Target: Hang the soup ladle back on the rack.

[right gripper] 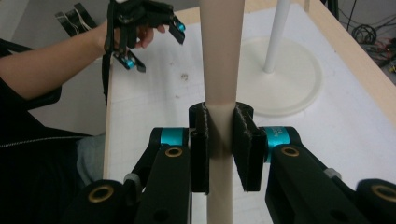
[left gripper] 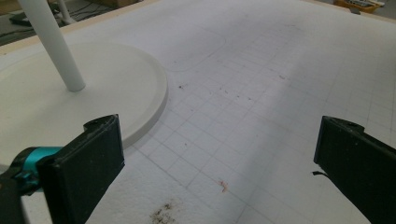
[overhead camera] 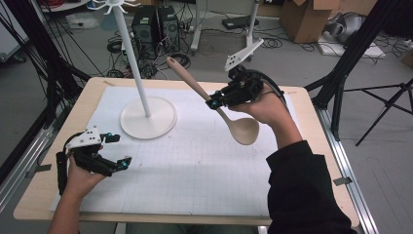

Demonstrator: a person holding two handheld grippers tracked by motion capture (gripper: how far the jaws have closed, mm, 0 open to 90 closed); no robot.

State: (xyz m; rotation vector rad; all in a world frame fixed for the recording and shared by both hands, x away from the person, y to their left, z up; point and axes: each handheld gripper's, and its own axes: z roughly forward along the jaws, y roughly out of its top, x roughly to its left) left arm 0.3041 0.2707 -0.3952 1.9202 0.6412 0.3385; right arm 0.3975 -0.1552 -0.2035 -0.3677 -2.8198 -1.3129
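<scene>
A beige spoon (overhead camera: 234, 119) hangs tilted above the mat, bowl low toward the person, handle pointing up and back toward the white stand's pole (overhead camera: 134, 63). My right gripper (overhead camera: 215, 101) is shut on its handle (right gripper: 221, 70), the two pads pressing either side. The stand has a round white base (overhead camera: 147, 118) on the mat, also seen as a disc (left gripper: 70, 102) with its pole (left gripper: 56, 44). My left gripper (overhead camera: 118, 151) rests low at the mat's left side, open, with nothing between its jaws. That left gripper (right gripper: 154, 42) appears far off in the right gripper view.
A white gridded mat (overhead camera: 195, 161) covers a light wooden table (overhead camera: 34, 195). The stand's top carries hook arms (overhead camera: 114, 6). Black tripod legs (overhead camera: 350, 53) stand right of the table. Cables and computer cases (overhead camera: 156, 24) lie on the floor behind.
</scene>
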